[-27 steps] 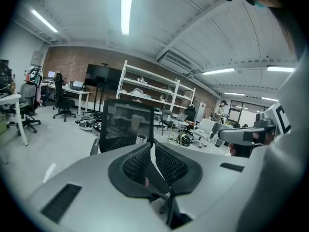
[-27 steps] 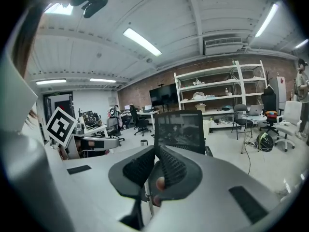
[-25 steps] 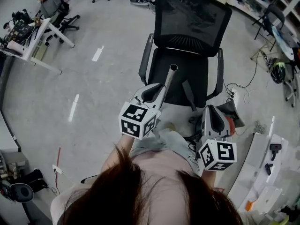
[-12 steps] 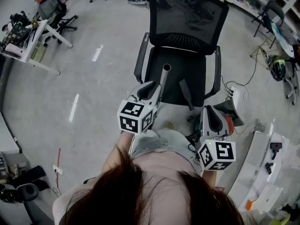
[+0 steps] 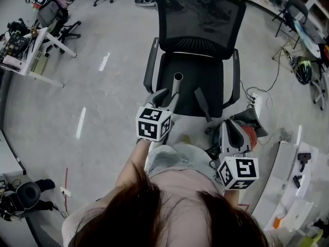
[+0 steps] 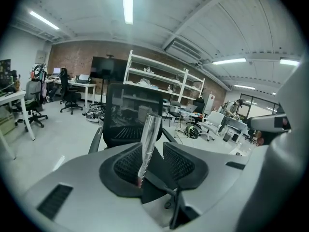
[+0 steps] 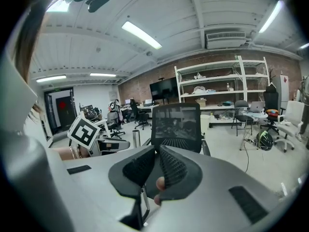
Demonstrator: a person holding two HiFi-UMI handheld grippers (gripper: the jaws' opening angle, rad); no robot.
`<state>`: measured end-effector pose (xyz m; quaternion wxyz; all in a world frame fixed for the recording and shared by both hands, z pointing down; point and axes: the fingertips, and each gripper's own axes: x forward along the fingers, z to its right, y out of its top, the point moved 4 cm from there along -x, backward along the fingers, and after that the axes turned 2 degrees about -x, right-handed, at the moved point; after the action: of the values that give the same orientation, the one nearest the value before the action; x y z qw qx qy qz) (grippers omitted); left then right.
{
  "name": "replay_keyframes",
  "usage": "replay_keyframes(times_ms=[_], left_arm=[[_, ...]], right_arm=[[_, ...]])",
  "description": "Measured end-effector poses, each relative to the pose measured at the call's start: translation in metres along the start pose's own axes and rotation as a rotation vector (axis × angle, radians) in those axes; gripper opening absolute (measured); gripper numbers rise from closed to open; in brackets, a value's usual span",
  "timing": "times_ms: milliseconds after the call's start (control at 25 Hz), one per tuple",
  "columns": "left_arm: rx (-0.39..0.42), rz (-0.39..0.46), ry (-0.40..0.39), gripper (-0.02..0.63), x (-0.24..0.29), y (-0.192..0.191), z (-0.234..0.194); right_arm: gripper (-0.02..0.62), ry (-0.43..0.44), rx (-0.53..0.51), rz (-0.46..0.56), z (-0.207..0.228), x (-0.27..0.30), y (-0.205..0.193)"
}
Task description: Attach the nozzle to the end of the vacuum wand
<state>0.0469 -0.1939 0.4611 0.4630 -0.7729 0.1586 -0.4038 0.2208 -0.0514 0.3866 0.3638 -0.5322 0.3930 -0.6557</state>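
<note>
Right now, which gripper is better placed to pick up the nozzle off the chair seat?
Probably right. The right gripper is shut, empty and near the nozzle; the left gripper has jaws that have just been opening, with the wand between them.

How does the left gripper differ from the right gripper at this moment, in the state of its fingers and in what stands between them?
The left gripper's fingers stand apart, having just been opening; the right gripper's fingers are closed together. The metal wand stands between the left gripper's fingers, while the right gripper's fingers have nothing between them. Both grippers point toward the office chair.
</note>
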Motion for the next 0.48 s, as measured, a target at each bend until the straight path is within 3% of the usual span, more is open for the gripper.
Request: replay_keyframes(times_ms=[480], left_arm=[[0.019, -0.081, 0.018, 0.157, 0.04, -0.015, -0.015]], right_arm=[[0.028, -0.032, 0.027, -0.041, 0.012, 0.004, -0.009]])
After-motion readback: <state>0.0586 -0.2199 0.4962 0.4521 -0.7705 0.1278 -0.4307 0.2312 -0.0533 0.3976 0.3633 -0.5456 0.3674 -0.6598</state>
